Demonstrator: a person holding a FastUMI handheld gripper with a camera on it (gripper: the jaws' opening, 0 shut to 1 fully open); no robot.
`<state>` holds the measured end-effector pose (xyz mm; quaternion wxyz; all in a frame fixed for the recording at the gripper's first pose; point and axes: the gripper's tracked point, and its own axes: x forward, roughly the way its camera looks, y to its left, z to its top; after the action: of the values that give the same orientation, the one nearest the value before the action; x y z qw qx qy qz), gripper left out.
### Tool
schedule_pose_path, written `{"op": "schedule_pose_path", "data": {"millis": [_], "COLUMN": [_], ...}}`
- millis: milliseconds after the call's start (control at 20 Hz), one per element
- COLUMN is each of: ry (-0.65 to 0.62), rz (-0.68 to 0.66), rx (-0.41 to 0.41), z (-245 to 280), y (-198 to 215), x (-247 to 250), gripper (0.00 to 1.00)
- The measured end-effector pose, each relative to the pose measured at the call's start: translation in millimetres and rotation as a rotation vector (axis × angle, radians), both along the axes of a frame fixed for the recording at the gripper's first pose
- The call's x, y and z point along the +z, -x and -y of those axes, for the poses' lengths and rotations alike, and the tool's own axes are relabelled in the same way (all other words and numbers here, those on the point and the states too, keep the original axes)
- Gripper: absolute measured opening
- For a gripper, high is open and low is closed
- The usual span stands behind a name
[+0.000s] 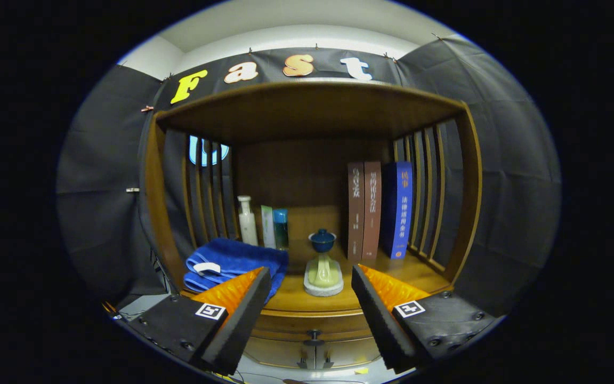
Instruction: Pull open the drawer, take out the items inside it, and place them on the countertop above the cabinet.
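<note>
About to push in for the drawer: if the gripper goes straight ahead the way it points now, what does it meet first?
The gripper, fingers open and empty, points above the drawer knob. Straight on it would probably meet the small blue-lidded ornament near the countertop front edge, between the fingers. Depth is uncertain.

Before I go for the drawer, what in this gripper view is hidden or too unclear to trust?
- Drawer contents: the drawer is shut, so its front hides whatever is inside.
- Drawer front's outer ends: covered by the open gripper's fingers.
- Parts below the knob: too small and distorted to tell.
- Folded blue towel's near corner: behind a finger.
- Small bottles behind the towel: bases hidden by it.
</note>
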<state>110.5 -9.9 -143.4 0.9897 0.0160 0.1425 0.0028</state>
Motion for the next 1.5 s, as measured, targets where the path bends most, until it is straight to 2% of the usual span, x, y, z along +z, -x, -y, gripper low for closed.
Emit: {"op": "schedule_pose_path", "data": {"millis": [250,450,850,1050,1500], "ry": [-0.003,-0.034,-0.048,-0.06,-0.051], "rz": [0.078,0.082,0.125,0.152,0.119], "rx": [0.035,0.038,0.028,0.013,0.01], "z": [-13.4,-13.6,-14.3,-16.8,-12.6], "y": [29.9,53.5,81.4,82.5,77.6], "x": [82.6,121.6,138.6,147.8,139.2], "gripper": [0.99,1.0,0.99,0.98,0.98]}}
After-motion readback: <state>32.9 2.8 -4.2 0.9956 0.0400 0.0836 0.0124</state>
